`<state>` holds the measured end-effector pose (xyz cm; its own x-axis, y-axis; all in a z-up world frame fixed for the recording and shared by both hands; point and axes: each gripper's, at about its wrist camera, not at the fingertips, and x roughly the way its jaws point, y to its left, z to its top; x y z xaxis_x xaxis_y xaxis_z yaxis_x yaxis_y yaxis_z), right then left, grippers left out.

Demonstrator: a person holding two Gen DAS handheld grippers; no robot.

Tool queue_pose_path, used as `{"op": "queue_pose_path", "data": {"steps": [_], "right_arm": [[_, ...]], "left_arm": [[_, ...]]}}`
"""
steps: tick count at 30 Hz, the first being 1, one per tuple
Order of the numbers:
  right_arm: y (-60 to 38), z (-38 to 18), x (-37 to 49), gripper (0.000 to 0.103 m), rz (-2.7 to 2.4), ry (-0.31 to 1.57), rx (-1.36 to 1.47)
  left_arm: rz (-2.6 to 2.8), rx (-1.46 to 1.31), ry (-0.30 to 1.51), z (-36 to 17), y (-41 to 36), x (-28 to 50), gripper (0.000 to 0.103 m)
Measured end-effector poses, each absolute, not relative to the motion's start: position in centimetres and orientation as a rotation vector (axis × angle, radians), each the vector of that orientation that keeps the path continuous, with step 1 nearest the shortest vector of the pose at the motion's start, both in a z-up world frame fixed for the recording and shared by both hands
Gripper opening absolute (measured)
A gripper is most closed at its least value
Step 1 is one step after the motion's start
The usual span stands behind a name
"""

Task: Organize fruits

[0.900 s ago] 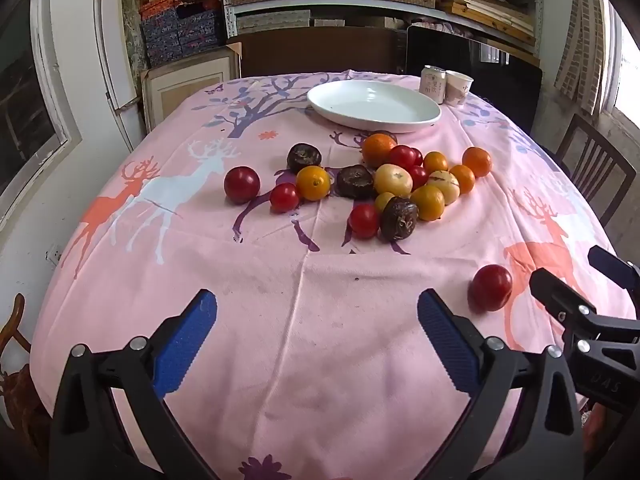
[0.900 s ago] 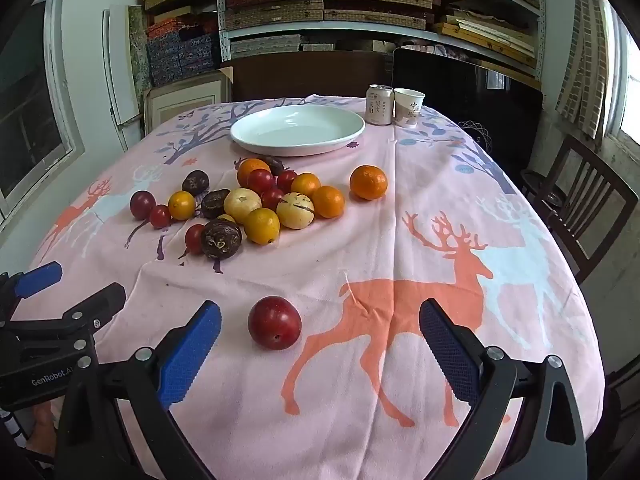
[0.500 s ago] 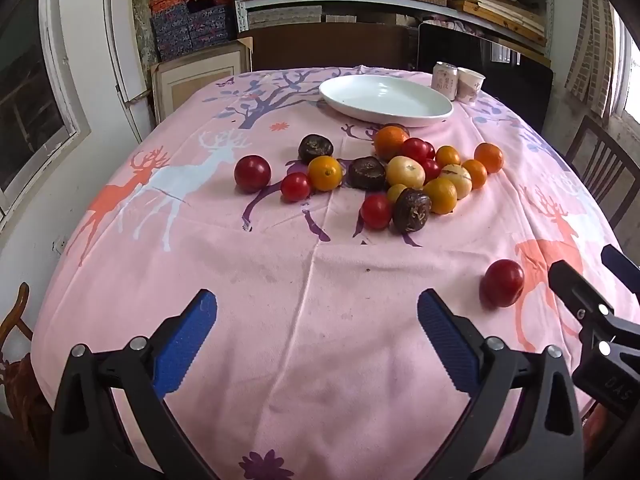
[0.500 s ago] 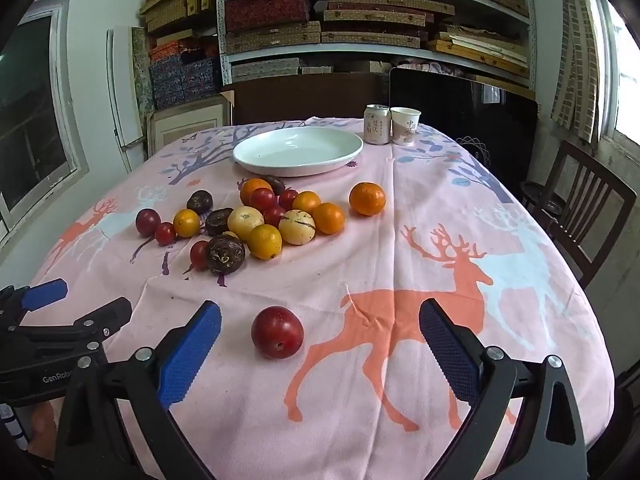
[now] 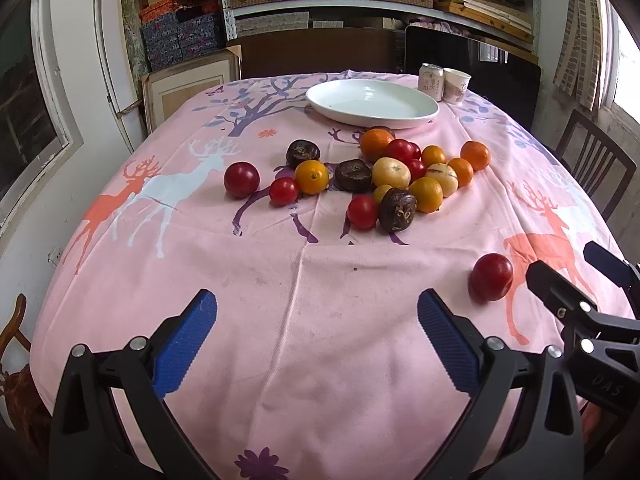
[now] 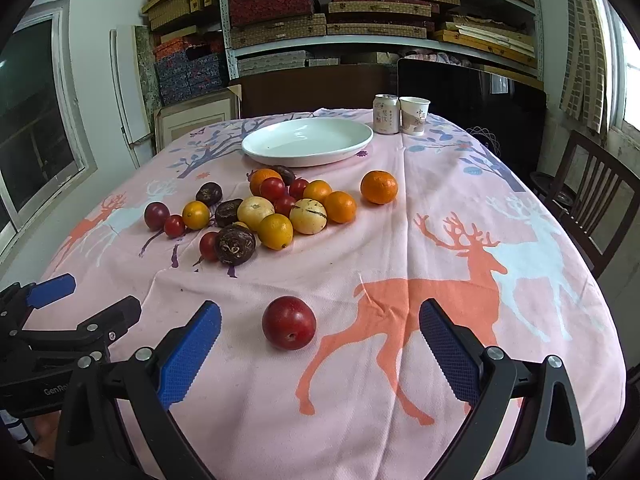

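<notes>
1. Left wrist view: the left gripper (image 5: 316, 334) hovers low over the pink deer-print tablecloth (image 5: 280, 280) with its blue-padded jaws spread wide and nothing between them. The fruit pile (image 5: 384, 180) lies mid-table, in front of the white plate (image 5: 372, 102), which holds no fruit. A lone red plum (image 5: 491, 277) sits apart from the pile, near the front right, just beside the tip of the right gripper (image 5: 584, 276), whose black finger and blue pad enter from the right edge.
2. Only this view shows the leftmost dark-red fruit (image 5: 241, 179) large and close, and a wooden chair back (image 5: 12, 332) at the lower left edge.
3. Right wrist view: the right gripper (image 6: 320, 338) is also spread wide, empty. The red plum (image 6: 289, 322) lies on the cloth between its two blue pads, touching neither.
4. Only this view shows the single orange (image 6: 379, 187) standing clearly apart to the right of the pile, the can (image 6: 386, 114) and paper cup (image 6: 414, 115) unobstructed beside the plate (image 6: 308, 142), and the left gripper (image 6: 80, 300) from its side at the lower left.
</notes>
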<state>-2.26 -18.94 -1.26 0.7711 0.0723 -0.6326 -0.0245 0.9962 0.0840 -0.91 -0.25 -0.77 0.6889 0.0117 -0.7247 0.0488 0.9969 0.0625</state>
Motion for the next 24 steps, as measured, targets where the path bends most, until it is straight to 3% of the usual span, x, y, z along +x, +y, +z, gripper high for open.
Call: {"op": "queue_pose_path", "data": {"steps": [24], "right_arm": [[-18.90,-1.77,-2.04,0.099,0.057,0.704,0.078]], "left_arm": [[-0.020,0.072,0.825,-1.17,-0.08,-0.65,0.098]]}}
